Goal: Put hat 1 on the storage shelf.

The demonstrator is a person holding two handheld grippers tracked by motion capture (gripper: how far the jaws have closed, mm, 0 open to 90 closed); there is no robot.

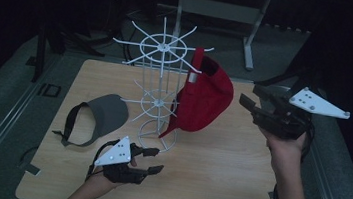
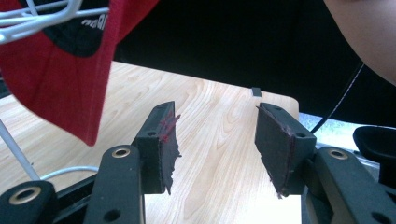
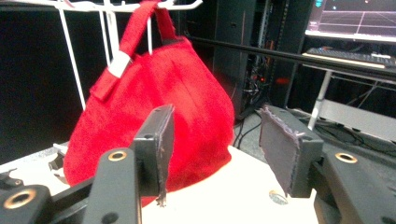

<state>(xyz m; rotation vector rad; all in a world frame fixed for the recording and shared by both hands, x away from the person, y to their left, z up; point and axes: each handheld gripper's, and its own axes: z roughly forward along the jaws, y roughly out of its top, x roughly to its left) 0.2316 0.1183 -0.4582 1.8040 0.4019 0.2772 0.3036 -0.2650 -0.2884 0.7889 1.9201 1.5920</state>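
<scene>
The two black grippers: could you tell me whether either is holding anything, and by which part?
Nothing is held. The left gripper and right gripper are both open and empty; the red fabric cap hangs by its strap from the white wire rack.

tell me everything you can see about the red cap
The red cap is a soft, fuzzy-looking fabric baseball cap with a rounded crown, a brim and a back strap bearing a white tab. It hangs by that strap from an upper arm of the white wire rack, crown bulging to the side and brim pointing down toward the wooden table. The left gripper view shows a dark lining inside it. Neither gripper touches it: the right gripper faces it with jaws apart, and the left gripper is open below it.
</scene>
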